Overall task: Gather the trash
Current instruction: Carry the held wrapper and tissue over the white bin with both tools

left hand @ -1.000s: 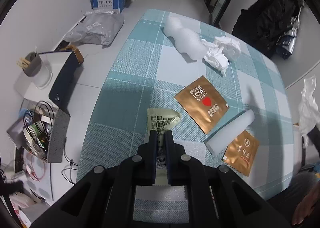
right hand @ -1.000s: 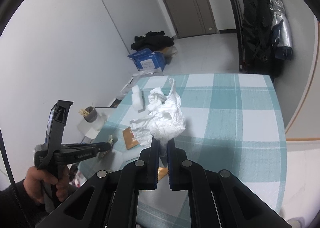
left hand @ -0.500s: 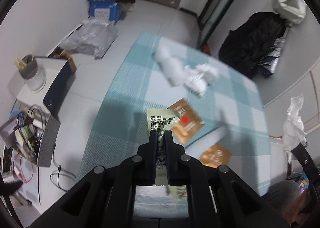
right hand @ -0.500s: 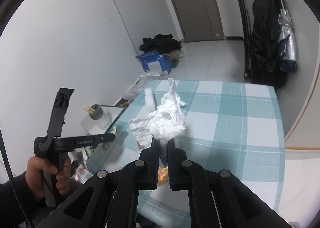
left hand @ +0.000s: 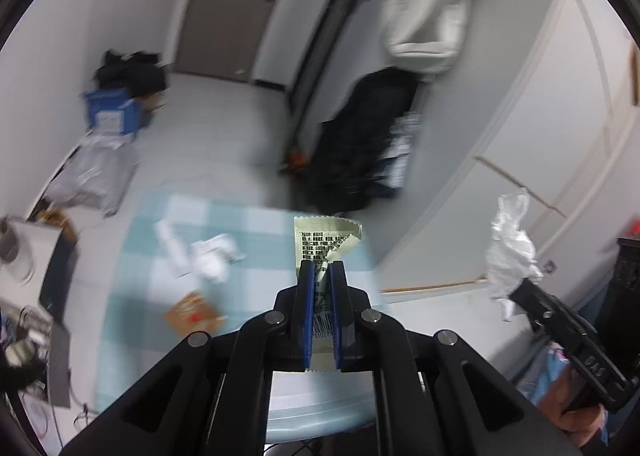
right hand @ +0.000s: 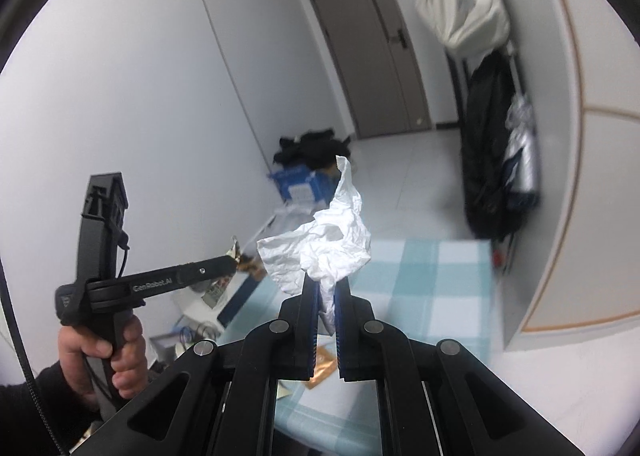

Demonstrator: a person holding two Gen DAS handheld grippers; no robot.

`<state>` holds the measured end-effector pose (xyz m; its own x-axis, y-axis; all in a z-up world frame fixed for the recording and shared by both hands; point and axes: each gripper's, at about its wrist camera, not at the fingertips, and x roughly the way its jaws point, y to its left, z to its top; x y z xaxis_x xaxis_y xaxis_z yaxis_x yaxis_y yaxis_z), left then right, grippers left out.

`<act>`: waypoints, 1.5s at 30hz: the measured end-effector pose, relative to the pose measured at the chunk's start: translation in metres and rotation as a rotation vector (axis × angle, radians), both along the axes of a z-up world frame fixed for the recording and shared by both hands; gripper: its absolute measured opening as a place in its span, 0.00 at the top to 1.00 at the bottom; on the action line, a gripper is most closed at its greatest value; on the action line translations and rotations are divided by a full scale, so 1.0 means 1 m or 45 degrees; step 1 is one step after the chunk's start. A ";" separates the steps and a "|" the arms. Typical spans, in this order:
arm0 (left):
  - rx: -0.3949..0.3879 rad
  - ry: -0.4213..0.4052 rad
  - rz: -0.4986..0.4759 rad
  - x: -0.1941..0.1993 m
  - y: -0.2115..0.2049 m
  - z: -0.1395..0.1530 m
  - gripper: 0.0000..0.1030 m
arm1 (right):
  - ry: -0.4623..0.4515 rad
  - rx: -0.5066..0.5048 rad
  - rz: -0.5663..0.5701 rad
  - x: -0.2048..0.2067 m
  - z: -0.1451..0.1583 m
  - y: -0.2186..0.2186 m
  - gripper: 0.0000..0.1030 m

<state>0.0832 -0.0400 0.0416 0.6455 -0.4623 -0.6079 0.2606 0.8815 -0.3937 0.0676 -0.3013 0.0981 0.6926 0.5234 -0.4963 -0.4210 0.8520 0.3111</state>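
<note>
left gripper (left hand: 322,270) clenched on a pale torn wrapper (left hand: 326,240), held in the air above the checked table (left hand: 132,296); right gripper (right hand: 327,288) clamped on a crumpled white tissue (right hand: 324,248), also aloft. only the left view shows the trash left on the cloth: a blurred tissue wad (left hand: 212,256) and an orange packet (left hand: 192,312). only the right view shows the hand (right hand: 108,352) gripping the left tool's handle, and the brown door (right hand: 376,51) behind.
</note>
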 end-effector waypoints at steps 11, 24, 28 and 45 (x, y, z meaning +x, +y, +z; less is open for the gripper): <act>-0.131 -0.039 -0.377 -0.023 -0.129 0.043 0.96 | -0.114 -0.006 -0.290 -0.055 0.047 -0.120 0.94; 0.053 0.220 -0.790 -0.034 -0.285 -0.037 0.96 | 0.212 -0.032 -0.673 -0.114 -0.053 -0.258 0.94; 0.161 0.360 -0.864 -0.032 -0.316 -0.081 0.96 | 0.313 -0.035 -0.715 -0.123 -0.088 -0.276 0.94; 0.437 0.896 -0.957 -0.041 -0.384 -0.199 0.96 | 0.789 0.109 -0.785 -0.121 -0.234 -0.320 0.94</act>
